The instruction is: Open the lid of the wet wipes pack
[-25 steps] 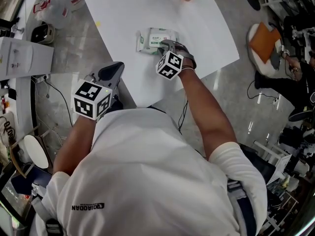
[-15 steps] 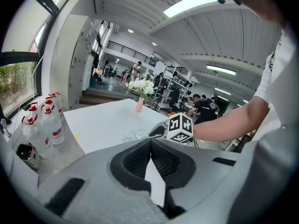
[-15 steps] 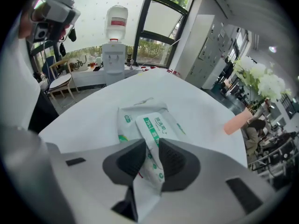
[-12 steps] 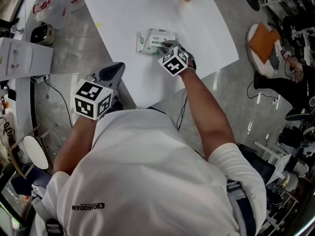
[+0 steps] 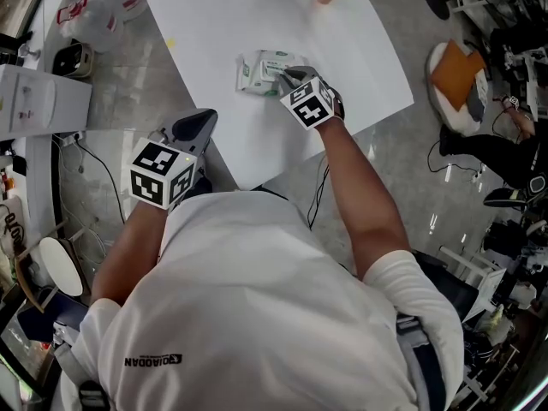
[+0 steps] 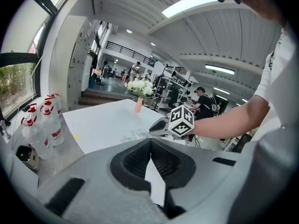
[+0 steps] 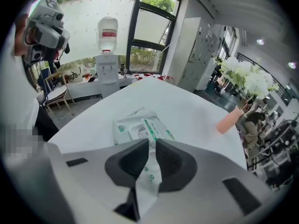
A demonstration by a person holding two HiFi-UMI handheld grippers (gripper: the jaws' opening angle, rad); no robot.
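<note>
Right gripper view; right tongs (image 7: 152, 141), just closing, pinch the wipes lid (image 7: 149, 176).

The white shirt (image 5: 257, 298) carries the word "QIAODAN"; print on the wet wipes pack (image 5: 259, 69) is unreadable.

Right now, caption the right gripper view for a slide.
Right gripper, jaws just closing, pinches the lid of the wipes pack.

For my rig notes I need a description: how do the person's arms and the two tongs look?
The left tongs and right tongs are grey shells with black ribbed pads. Each bears a white cube with black square markers: the left cube, the right cube. The person wears a white short-sleeved shirt; the forearms are bare.
</note>
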